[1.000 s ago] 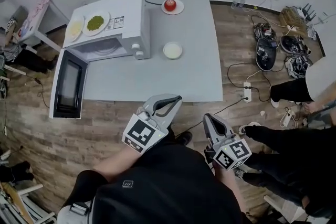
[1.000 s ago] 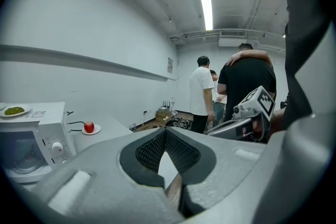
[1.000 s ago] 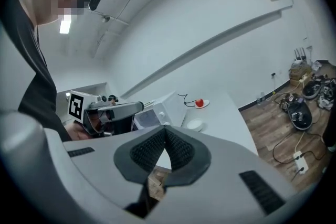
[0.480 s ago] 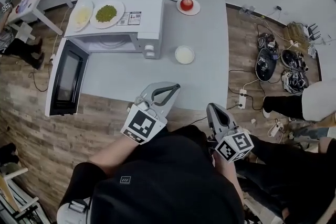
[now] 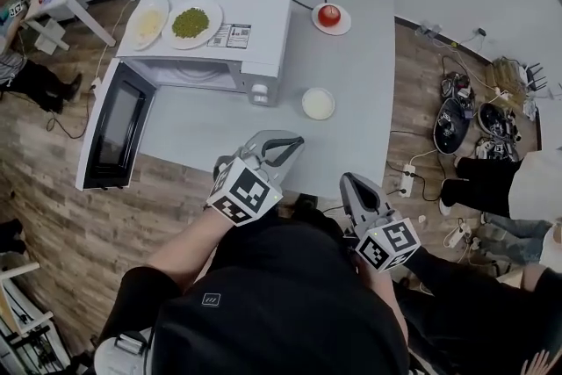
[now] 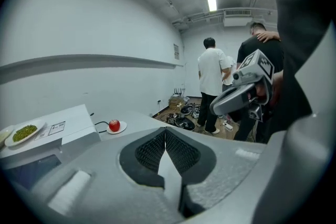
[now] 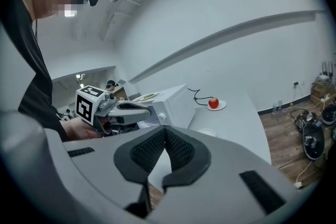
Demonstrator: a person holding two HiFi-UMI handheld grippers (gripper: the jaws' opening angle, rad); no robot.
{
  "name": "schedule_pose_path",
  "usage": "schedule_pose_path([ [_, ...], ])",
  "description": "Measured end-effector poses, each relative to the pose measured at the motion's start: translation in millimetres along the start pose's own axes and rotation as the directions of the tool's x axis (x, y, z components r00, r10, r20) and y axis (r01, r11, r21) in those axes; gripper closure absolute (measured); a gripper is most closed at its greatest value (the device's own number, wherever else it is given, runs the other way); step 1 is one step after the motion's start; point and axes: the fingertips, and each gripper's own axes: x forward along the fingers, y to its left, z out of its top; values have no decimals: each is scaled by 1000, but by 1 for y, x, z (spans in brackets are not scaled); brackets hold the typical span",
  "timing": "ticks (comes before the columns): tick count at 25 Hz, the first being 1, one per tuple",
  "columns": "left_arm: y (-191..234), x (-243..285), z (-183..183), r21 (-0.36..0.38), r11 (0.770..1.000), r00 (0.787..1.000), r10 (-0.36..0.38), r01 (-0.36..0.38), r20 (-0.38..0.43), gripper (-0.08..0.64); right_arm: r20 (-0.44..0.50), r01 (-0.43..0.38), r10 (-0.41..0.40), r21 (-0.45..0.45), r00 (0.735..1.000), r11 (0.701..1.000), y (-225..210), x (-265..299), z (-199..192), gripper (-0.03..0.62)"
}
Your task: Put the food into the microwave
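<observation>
The microwave (image 5: 255,22) is set at the left of the surface (image 5: 351,66), its door (image 5: 114,132) swung open. Pale food (image 5: 147,24) and green food (image 5: 191,22) are plated on its top. To its right, a white dish (image 5: 318,103) and a red fruit (image 5: 329,14) are seen. The left gripper (image 5: 285,139) and right gripper (image 5: 345,180) are held at the near edge, fingers closed on nothing.

The left gripper (image 5: 283,142) is held out in front of the person at the end of a bare left forearm (image 5: 180,263). It points forward and slightly downward, with its marker cube (image 5: 244,191) tilted up toward the head camera, and its ribbed pads (image 6: 149,149) meet tip to tip with nothing between them. The right gripper (image 5: 349,182) sits just beside it, a little nearer the body and angled much the same way, with its jaws likewise pressed together and empty.
</observation>
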Motion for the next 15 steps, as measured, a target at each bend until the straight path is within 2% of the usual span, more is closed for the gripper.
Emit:
schedule_pose_path([
  [8, 2, 48, -6, 69, 997, 989, -28, 39, -146, 552, -55, -19, 20, 29, 998, 999, -36, 12, -8, 578],
  [15, 18, 98, -38, 105, 994, 965, -14, 43, -261, 552, -103, -32, 40, 85, 994, 996, -82, 33, -39, 578],
])
